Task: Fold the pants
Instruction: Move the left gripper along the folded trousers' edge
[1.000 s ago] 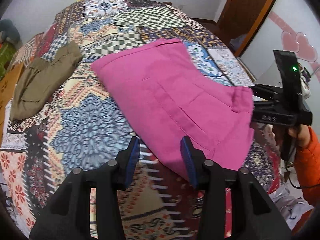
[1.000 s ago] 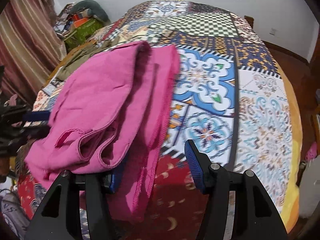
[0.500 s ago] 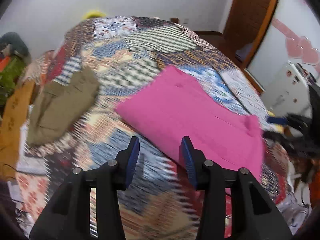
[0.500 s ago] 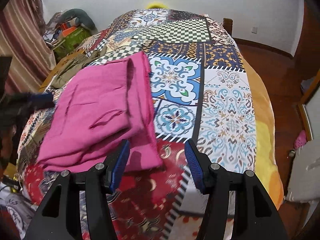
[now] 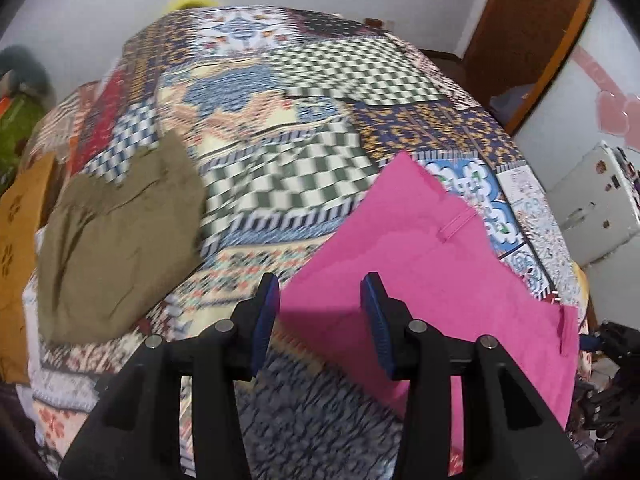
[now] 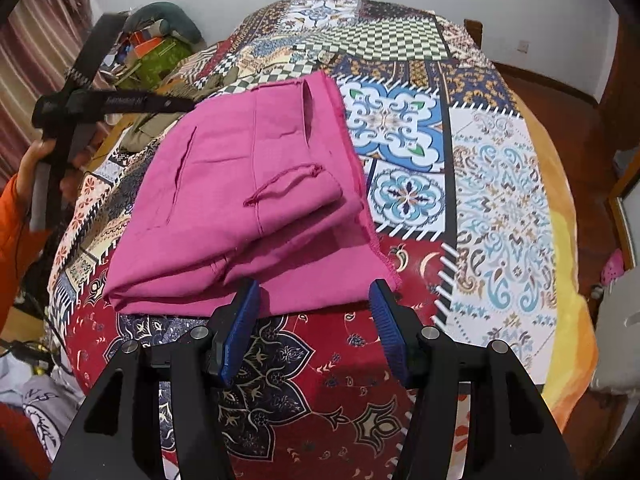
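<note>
The pink pants [image 5: 420, 264] lie folded into a flat stack on the patchwork bedspread [image 5: 280, 184]. My left gripper [image 5: 319, 292] hovers open over their near left corner, with nothing between its blue pads. In the right wrist view the same pants [image 6: 248, 192] show a doubled edge and a loose drawstring loop. My right gripper [image 6: 316, 292] stands open just short of their near hem, touching nothing. A person's hand [image 6: 36, 152] in an orange sleeve [image 6: 16, 220] holds the other tool at the far left.
An olive garment [image 5: 116, 240] lies folded on the bed left of the pink pants, an orange-brown cloth [image 5: 16, 240] beyond it. A white cabinet [image 5: 592, 208] and wooden door [image 5: 532, 20] stand to the right. Clutter [image 6: 160, 44] sits beside the bed, clothing [image 6: 32, 400] on the floor.
The pink fabric that hung over my right gripper's left finger now lies flat on the bed. Both grippers have drawn back from the pants; the left one has swung toward the olive garment.
</note>
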`<state>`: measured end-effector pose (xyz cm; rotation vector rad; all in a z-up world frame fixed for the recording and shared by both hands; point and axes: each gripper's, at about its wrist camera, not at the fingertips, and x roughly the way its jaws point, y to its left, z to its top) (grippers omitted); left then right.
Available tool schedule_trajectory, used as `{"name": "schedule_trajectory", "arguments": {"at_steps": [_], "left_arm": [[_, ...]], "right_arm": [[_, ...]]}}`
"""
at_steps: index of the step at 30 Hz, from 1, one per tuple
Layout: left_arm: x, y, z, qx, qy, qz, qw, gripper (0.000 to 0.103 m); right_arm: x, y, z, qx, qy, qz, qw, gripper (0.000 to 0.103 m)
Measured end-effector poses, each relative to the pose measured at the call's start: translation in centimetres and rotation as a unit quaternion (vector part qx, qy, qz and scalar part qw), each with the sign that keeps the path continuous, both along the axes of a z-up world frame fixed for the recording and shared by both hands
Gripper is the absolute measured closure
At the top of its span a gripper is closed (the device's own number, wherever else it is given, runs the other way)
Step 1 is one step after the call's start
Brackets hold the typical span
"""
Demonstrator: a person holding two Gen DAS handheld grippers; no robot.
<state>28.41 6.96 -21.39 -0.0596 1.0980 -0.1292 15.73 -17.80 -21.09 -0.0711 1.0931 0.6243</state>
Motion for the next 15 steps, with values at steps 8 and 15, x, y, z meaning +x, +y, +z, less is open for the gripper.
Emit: {"name": "schedule_trajectory", "arguments": {"at_steps": [8,15], "left_arm": [[1.5,-1.8,-4.3,-0.008,0.040,-0.039,0.9984,0.059],[0.4,-1.2,-4.1,-0.011,0.053,-0.047,0.9974,0.059]], "right_arm": [[1.1,0.3,-0.7,0.011,0.009,-0.006,1.000,0.049],[2.7,-0.2,-0.8,0.003,0.007,-0.029,1.000,0.048]]}}
